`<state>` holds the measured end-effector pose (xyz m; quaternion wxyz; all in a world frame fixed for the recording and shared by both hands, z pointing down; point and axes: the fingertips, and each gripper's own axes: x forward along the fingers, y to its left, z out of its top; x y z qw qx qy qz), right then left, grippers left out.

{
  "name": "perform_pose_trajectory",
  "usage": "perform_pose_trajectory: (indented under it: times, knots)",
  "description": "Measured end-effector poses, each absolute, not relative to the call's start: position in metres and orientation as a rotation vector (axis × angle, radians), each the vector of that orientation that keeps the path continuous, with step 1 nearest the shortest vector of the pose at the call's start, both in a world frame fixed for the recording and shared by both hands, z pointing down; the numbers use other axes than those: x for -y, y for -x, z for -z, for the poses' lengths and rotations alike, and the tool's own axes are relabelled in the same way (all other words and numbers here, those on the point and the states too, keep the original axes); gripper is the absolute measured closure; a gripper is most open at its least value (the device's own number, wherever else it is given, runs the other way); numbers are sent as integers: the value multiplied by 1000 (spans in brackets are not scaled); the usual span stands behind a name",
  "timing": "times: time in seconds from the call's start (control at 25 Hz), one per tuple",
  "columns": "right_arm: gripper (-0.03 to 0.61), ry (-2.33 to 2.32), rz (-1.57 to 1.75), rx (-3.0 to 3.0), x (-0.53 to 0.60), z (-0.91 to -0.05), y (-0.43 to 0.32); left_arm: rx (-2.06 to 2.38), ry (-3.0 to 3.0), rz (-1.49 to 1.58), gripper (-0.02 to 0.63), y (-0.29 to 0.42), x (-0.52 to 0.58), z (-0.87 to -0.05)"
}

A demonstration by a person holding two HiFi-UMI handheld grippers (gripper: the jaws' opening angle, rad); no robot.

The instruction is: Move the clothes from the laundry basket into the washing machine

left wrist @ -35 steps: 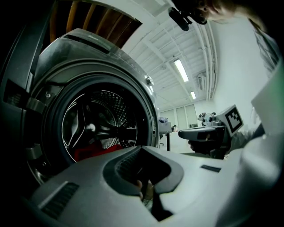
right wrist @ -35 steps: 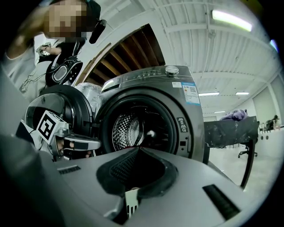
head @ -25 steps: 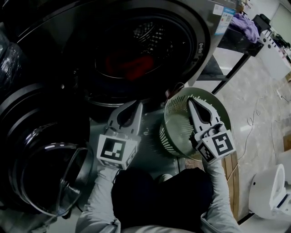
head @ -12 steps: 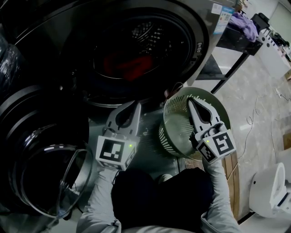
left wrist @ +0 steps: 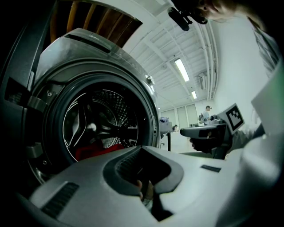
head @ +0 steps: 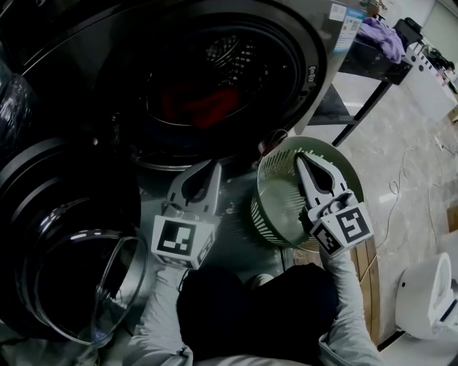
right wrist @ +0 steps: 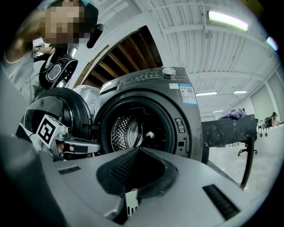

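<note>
My left gripper (head: pixel 214 169) is closed on nothing, in front of the washing machine (head: pixel 319 37). My right gripper (head: pixel 301 161), jaws together, lies across the green laundry basket (head: pixel 265 180). Red clothes (head: pixel 197 104) lie in the drum. The open door (head: pixel 50 187) crowds my left. A purple cloth (head: pixel 383 36) is on the black table (head: pixel 368 63). The sticker (head: pixel 343 17) is unreadable.

The right tongs (head: pixel 300 161) sit over the round green slatted laundry basket (head: pixel 268 214), so part of its inside is blocked. The red garment (head: pixel 197 106) in the drum is just a dark blob. The sticker (head: pixel 343 18) on the grey washing machine (head: pixel 329 51) is way too small to read, and the frame's top cuts the machine off.
</note>
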<state>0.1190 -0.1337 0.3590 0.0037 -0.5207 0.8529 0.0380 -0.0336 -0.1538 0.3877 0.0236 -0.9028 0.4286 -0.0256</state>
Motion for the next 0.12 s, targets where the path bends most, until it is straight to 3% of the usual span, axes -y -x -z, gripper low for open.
perform_pose_trajectory:
  times: [0.12]
  knots:
    - [561, 1617, -114, -2677, 135, -359, -118, -1335, 2795, 77, 595, 34, 155, -389]
